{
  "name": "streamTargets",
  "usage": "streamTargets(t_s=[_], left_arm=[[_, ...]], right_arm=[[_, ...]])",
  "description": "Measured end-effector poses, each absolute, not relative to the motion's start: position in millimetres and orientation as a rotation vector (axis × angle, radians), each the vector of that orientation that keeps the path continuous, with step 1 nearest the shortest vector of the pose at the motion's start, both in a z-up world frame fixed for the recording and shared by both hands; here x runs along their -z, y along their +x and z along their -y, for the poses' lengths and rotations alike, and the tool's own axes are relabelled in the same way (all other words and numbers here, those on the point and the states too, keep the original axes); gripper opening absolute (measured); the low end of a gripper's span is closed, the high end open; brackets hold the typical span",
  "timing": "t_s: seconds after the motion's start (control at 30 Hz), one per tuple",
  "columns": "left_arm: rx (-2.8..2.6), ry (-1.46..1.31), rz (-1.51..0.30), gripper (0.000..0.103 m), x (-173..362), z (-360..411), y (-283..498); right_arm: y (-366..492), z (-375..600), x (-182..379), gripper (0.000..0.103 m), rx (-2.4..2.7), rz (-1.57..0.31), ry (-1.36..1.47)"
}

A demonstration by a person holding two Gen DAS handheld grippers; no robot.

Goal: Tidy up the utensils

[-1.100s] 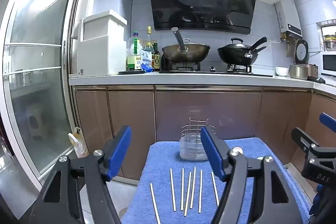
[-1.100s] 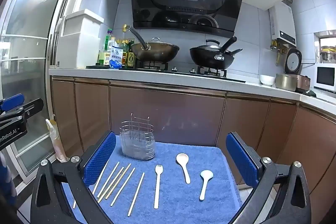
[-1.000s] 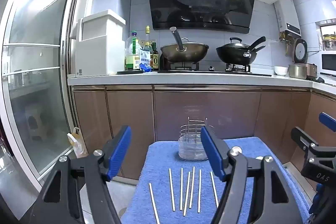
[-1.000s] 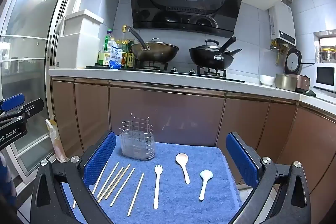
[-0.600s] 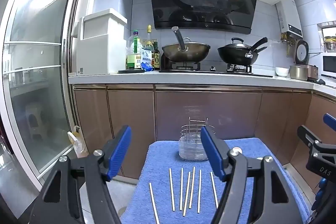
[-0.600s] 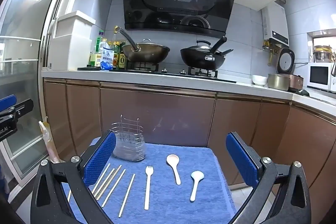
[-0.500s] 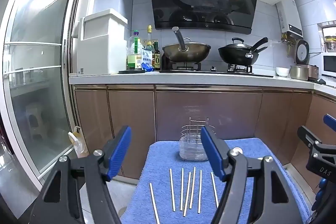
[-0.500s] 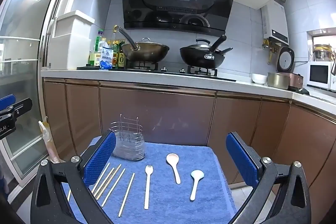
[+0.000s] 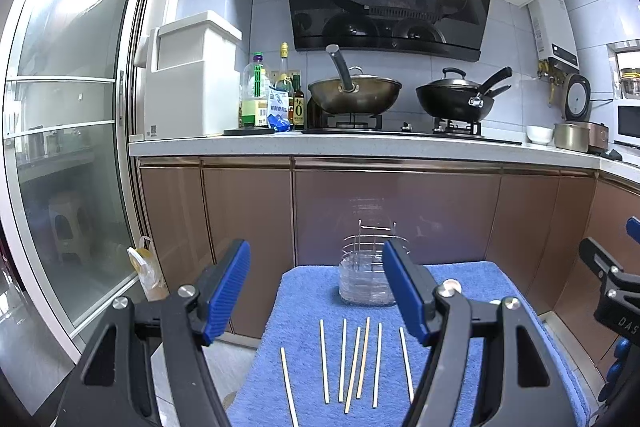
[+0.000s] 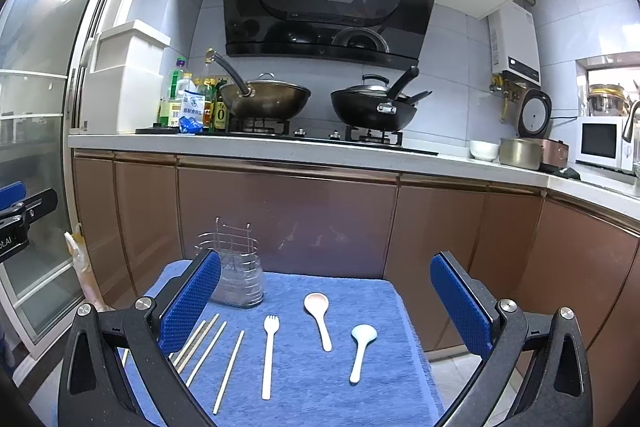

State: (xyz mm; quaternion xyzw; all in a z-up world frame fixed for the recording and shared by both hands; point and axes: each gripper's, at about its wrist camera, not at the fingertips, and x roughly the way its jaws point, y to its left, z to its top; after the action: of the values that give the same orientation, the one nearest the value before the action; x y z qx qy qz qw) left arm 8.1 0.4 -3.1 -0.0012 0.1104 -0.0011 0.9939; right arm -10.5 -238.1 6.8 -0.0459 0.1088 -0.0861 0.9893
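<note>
Kitchen bench, blue towel [image 9: 304,291]: chopsticks [image 9: 352,363] lie lengthwise at lower centre under the left gripper [image 9: 316,291]; both jaws spread, empty.

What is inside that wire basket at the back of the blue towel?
The metal wire utensil basket with its clear plastic liner looks empty; no utensil sticks out above its rim. Its bottom is blurry through the plastic, and the right gripper's blue finger pad covers its left edge, so that part stays hidden.

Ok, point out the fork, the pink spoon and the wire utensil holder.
fork [image 10: 267,359], right wrist view, on its handle.
pink spoon [image 10: 316,303], right wrist view, on its bowl.
wire utensil holder [image 10: 240,285], right wrist view, on its front wall.
</note>
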Motion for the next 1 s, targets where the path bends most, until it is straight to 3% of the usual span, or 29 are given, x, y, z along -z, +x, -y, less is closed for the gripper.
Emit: streamTargets(t_s=[1.0], left_arm=[[0.028, -0.037, -0.267, 0.067, 7, 4, 21]], right_arm=[[-9, 246, -1, 0.103, 0.209, -0.225, -0.103]])
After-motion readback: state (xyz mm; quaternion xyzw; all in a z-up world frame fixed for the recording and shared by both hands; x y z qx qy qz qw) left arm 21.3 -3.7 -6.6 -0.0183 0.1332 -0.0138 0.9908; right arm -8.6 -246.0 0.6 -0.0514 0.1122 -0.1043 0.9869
